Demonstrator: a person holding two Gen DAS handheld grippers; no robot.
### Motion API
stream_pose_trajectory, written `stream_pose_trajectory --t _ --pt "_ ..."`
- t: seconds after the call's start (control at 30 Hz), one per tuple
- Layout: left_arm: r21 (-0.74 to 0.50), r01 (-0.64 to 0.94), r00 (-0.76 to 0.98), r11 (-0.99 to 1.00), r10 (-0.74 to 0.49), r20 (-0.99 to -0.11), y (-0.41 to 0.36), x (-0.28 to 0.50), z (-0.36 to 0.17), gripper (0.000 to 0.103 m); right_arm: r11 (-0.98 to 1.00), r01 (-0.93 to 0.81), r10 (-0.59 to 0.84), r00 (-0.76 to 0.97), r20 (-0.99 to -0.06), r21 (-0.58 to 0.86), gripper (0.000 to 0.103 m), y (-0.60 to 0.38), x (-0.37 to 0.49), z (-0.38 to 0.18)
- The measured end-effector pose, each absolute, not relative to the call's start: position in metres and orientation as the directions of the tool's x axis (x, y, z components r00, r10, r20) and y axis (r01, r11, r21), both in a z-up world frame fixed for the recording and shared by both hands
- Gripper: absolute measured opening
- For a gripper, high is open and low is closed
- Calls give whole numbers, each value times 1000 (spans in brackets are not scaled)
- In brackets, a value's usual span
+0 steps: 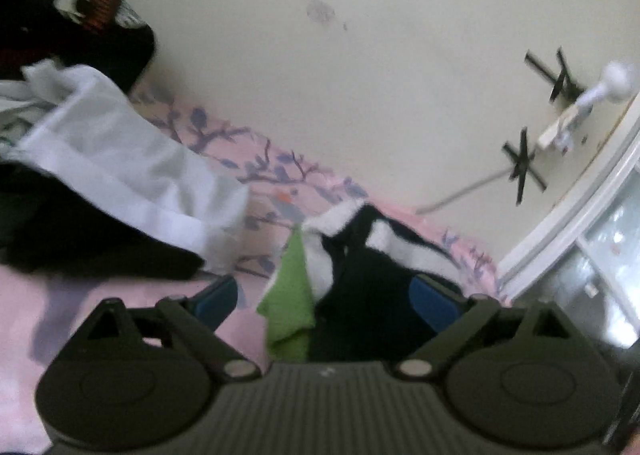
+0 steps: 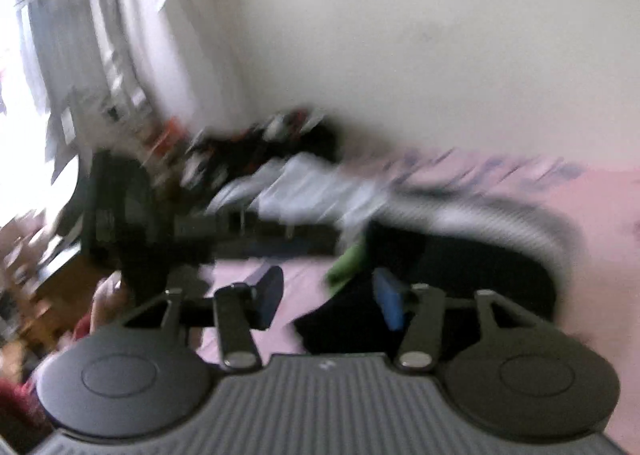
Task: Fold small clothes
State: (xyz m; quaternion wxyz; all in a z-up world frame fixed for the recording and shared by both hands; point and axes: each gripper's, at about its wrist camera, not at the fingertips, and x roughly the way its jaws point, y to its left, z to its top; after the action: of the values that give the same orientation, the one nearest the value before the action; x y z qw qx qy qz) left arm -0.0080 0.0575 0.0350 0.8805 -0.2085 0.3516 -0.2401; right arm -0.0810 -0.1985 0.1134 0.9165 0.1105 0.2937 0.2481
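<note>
Both tongs stand open with nothing pinched. Left gripper (image 1: 324, 295) has its jaws spread wide, a green cloth (image 1: 289, 307) and the black-and-white striped garment (image 1: 360, 255) lying loose between and ahead of its blue pads. Right gripper (image 2: 326, 297) is parted narrower; the same green cloth (image 2: 347, 261) and dark garment (image 2: 460, 267) sit just past its pads, though blur hides whether anything touches.

At the left of the left wrist view a white garment (image 1: 120, 159) drapes over a black one (image 1: 80, 239), with a dark printed piece (image 1: 76, 23) heaped behind. All of it rests on a pink bedsheet (image 1: 264, 171) printed with purple branches, which meets a cream wall (image 1: 360, 55). A white window frame (image 1: 568, 215) curves down the right edge. In the right wrist view, curtains (image 2: 120, 35) hang at upper left. Bare pink sheet lies at the far right of that frame.
</note>
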Motion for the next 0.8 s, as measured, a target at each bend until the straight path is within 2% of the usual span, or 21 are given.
stream_pose_trajectory --t 0.13,0.27,0.3,0.33,0.37,0.5,0.53,0.57,0.6,0.67,0.73,0.8 --pt "-459 249 623 853 -504 -599 38 -4 17 80 867 -316 486 708 -513 386 42 -214 -38 112" --pt "-465 237 610 853 -503 -612 43 -2 3 78 868 -280 489 623 -611 409 40 -204 14 77" --pt "-461 242 613 854 -503 -610 43 -2 0 77 882 -270 468 604 -645 386 34 -200 23 63" --pt "-445 254 625 859 -496 -603 41 -2 0 77 899 -265 436 622 -650 349 25 -197 27 52" --pt "-422 261 639 868 -483 -599 40 -2 -1 78 900 -266 432 635 -641 344 21 -198 29 48" --pt "-428 277 635 860 -498 -590 40 -1 -1 82 891 -263 451 615 -647 371 21 -204 27 55" --pt "-430 283 633 857 -504 -588 41 -1 -1 84 882 -265 466 617 -635 390 23 -209 23 60" --pt "-432 289 632 854 -510 -584 41 -2 -1 86 858 -260 499 625 -600 442 32 -220 14 67" --pt "-434 291 633 853 -512 -581 43 -4 -2 87 823 -259 536 647 -542 505 50 -232 3 73" --pt "-434 286 637 854 -508 -580 45 -6 -2 95 788 -243 533 729 -429 566 70 -261 -29 82" --pt "-437 286 637 853 -509 -578 45 -7 -1 98 788 -195 490 774 -402 583 72 -282 -56 82" --pt "-441 288 632 850 -515 -580 45 -7 -1 100 784 -143 465 781 -418 604 72 -300 -81 70"
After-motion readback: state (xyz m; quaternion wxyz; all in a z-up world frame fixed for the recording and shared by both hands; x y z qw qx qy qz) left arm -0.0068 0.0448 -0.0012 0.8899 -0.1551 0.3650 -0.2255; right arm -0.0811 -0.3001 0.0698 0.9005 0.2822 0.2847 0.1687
